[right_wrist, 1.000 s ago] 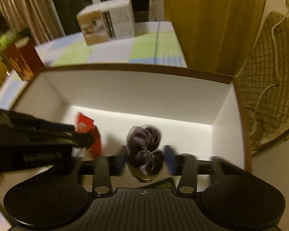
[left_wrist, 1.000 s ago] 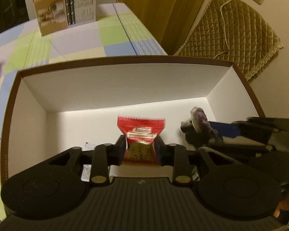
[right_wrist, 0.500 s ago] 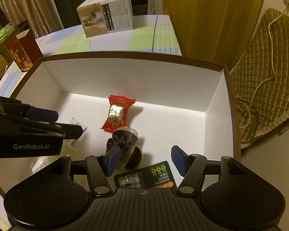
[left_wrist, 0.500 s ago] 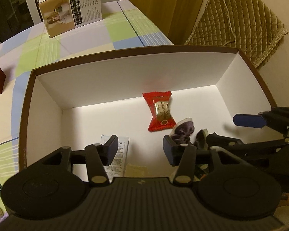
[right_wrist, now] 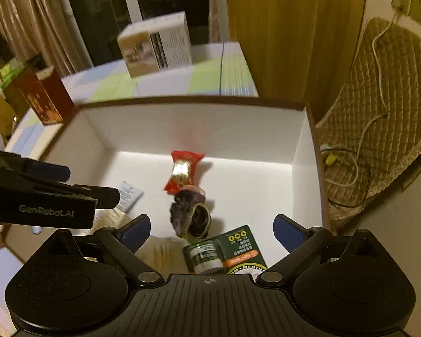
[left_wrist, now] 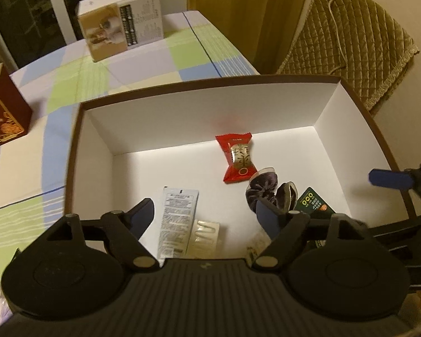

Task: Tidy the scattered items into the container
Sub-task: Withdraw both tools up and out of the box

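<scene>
Both tools hang above the near side of the open white box (left_wrist: 199, 112), which sits at the tabletop's (left_wrist: 143, 64) right edge. The left tool (left_wrist: 203, 216) has its jaws spread wide and holds nothing; the right tool (right_wrist: 212, 229) is likewise wide apart and empty. On the box floor, the red candy wrapper (left_wrist: 237, 157) lies near the far wall, about midway along it. The dark purple scrunchie (left_wrist: 262, 192) sits just nearer than the wrapper, seemingly touching its near end, and a green packet (right_wrist: 230, 248) lies beside the scrunchie towards the box's right wall. A white sachet (left_wrist: 178, 220) and a pale blister strip (left_wrist: 205, 236) lie side by side near the near edge. The floor's far-left and far-right corners are bare. Outside the box, a white carton (left_wrist: 120, 21) stands towards the tabletop's far edge and a dark red carton (left_wrist: 2, 106) towards its left side.
</scene>
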`<state>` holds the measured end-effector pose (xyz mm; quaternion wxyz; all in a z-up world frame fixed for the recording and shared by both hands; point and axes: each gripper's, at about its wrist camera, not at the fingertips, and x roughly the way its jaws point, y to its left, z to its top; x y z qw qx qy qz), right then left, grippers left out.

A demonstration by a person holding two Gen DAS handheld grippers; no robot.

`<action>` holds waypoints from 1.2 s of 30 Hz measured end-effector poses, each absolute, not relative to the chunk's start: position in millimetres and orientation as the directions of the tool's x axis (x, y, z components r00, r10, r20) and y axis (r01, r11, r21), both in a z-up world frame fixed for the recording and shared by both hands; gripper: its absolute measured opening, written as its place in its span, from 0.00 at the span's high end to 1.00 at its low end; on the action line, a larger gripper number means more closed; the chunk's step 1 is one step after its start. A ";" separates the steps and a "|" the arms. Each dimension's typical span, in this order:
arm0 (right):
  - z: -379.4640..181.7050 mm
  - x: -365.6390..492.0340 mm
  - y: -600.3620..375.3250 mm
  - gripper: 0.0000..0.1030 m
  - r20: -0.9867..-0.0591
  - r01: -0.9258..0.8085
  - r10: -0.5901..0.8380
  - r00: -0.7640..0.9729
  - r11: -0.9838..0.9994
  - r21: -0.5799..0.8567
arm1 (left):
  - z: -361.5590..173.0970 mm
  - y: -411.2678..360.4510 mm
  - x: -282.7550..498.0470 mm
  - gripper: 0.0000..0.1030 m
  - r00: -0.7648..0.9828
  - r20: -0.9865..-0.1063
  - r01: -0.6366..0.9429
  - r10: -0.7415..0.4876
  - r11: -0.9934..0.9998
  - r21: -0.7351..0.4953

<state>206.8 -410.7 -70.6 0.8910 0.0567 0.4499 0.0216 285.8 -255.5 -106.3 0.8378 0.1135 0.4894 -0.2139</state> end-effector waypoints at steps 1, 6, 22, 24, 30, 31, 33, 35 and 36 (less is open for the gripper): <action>-67.2 204.0 -410.4 0.04 -0.796 0.014 0.091 0.598 0.992 0.123 | -102.8 -253.1 283.1 0.23 0.436 -0.866 0.464 -0.246 0.886 -0.018; -53.7 186.1 -405.2 0.03 -0.779 0.042 0.053 0.625 0.994 0.102 | -83.0 -242.2 266.2 0.12 0.478 -0.842 0.445 -0.249 0.895 -0.012; -4.9 130.1 -390.6 0.00 -0.730 0.107 0.024 0.683 0.985 0.133 | -25.1 -196.7 206.0 0.07 0.545 -0.797 0.375 -0.260 0.926 -0.046; 1.0 123.2 -386.0 0.00 -0.727 0.108 0.025 0.686 0.985 0.136 | -18.3 -190.2 198.2 0.07 0.556 -0.790 0.365 -0.259 0.930 -0.048; 8.4 103.8 -367.4 0.00 -0.730 0.095 0.005 0.683 0.991 0.096 | -7.3 -171.5 173.5 0.07 0.566 -0.779 0.341 -0.271 0.937 -0.078; 8.3 99.9 -364.6 0.00 -0.731 0.091 0.006 0.683 0.991 0.093 | -7.2 -168.7 168.6 0.07 0.567 -0.778 0.338 -0.270 0.938 -0.079; 8.5 91.8 -359.3 0.00 -0.730 0.089 0.006 0.684 0.992 0.091 | -7.9 -163.2 159.1 0.07 0.566 -0.779 0.332 -0.268 0.940 -0.082; 8.8 84.4 -355.6 0.00 -0.731 0.091 0.010 0.682 0.991 0.098 | -9.1 -158.7 150.1 0.07 0.565 -0.781 0.329 -0.267 0.941 -0.084; 8.6 81.3 -354.0 0.00 -0.733 0.091 0.014 0.681 0.990 0.103 | -9.7 -156.2 145.8 0.07 0.564 -0.782 0.325 -0.265 0.942 -0.085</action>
